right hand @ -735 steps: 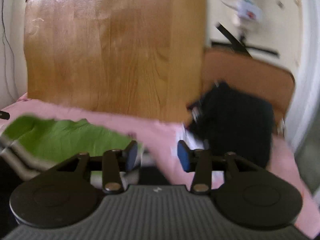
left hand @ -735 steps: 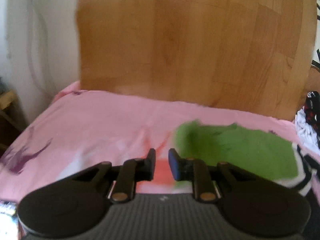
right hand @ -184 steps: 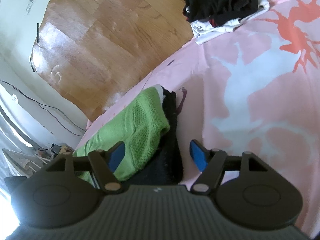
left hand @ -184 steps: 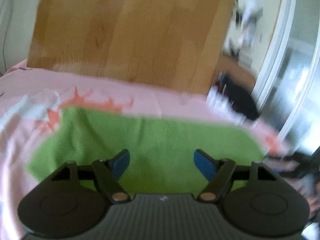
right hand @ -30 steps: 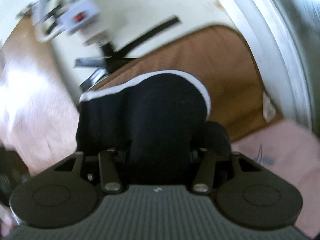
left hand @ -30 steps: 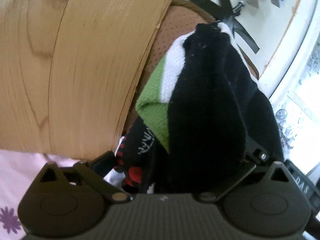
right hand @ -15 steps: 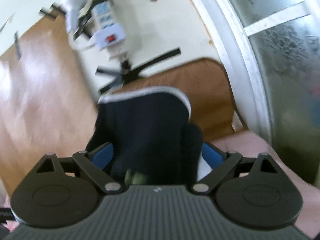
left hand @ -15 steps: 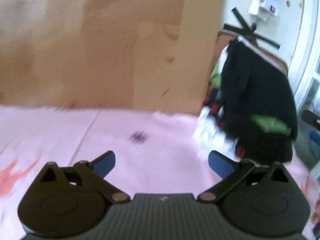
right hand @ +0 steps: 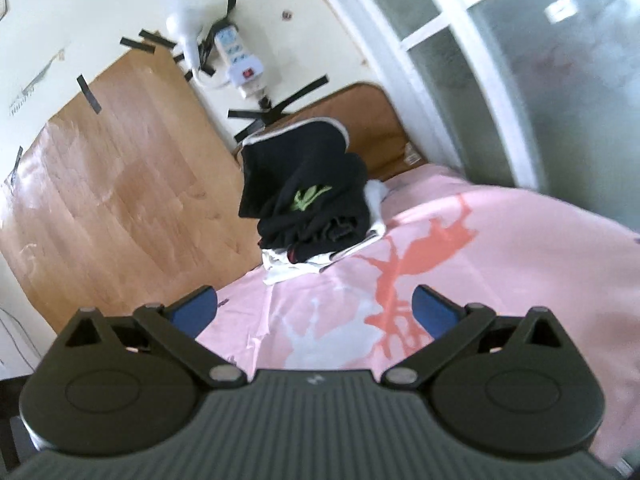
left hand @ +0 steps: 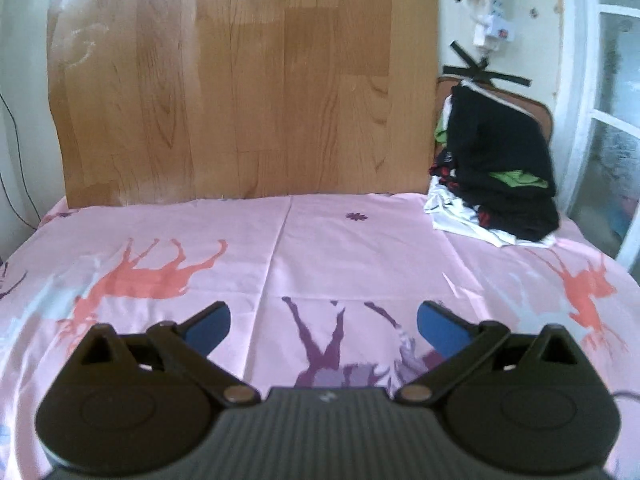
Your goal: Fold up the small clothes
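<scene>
1. Left gripper (left hand: 323, 322): jaws wide apart, nothing between them, blue pads clear of the pink sheet (left hand: 360, 248) below.
2. Right gripper (right hand: 314, 307): jaws have just been opening and now stand fully apart; nothing between them, touching nothing.
3. Pile of clothes (left hand: 496, 168): at 2 o'clock in the left view, at the far right end of the bed against a brown padded board (right hand: 372, 120). In the right view it sits at 12 o'clock, well beyond the fingertips.
4. Pile make-up: black garment with white edging (right hand: 296, 156) draped on top, a bit of green (right hand: 308, 196) showing in its folds, more dark items under it, a white piece (right hand: 288, 268) at the bottom on the sheet.
5. No containers in view.
6. Left gripper is angled down over the middle of the bed, facing the wooden panel (left hand: 240, 80) at 12 o'clock.
7. Right gripper points close to level and is rolled, so the bed slopes across its view; window frame (right hand: 460, 28) at 1 o'clock, power strip (right hand: 240, 64) taped to the wall at 11 o'clock.
8. Neither hand itself is visible.
</scene>
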`<state>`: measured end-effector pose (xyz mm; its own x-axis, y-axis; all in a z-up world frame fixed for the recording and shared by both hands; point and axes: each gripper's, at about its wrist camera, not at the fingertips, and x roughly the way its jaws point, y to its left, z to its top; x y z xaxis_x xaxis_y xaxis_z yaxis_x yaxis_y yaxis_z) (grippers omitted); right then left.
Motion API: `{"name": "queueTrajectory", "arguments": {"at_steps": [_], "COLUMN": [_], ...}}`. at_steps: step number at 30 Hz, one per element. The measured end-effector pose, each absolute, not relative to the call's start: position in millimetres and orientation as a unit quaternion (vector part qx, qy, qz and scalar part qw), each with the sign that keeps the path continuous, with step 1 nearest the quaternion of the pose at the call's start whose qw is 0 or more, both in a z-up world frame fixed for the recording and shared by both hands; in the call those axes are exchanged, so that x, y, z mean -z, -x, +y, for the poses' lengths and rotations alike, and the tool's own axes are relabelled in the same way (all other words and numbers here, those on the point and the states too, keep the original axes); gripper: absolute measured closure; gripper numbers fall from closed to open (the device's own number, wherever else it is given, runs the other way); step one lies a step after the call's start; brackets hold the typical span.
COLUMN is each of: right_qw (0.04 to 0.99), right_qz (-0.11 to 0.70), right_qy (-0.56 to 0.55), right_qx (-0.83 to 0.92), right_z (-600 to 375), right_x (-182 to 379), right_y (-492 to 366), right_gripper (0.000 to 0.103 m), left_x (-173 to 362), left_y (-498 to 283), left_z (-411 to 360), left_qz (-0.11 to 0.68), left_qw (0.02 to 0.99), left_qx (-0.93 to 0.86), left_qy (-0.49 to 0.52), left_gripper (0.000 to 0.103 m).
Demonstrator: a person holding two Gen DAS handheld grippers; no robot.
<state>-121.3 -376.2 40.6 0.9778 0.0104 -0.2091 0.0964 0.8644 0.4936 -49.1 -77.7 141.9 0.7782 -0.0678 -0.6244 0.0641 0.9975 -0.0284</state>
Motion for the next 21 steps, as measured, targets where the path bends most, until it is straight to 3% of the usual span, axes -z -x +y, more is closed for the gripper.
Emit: {"name": "queueTrajectory", "arguments": {"at_steps": [14, 21], "right_qw": [0.981, 0.985], "right_qz": [0.0, 0.01], "right_qy": [-0.194, -0.172], "right_qx": [0.004, -0.004], "right_z": [-320, -306], "right_x": [-89, -86], "right_y": [181, 171], "right_gripper": [0.0, 0.0], "left_x": [-158, -158], "left_y": [86, 83], "left_z": [-53, -41], "left_qz": [0.291, 0.284], "left_qw": [0.957, 0.959], "left_qx": [0.022, -0.004], "left_qy": [-0.002, -0.005], "left_gripper": [0.0, 0.0]}}
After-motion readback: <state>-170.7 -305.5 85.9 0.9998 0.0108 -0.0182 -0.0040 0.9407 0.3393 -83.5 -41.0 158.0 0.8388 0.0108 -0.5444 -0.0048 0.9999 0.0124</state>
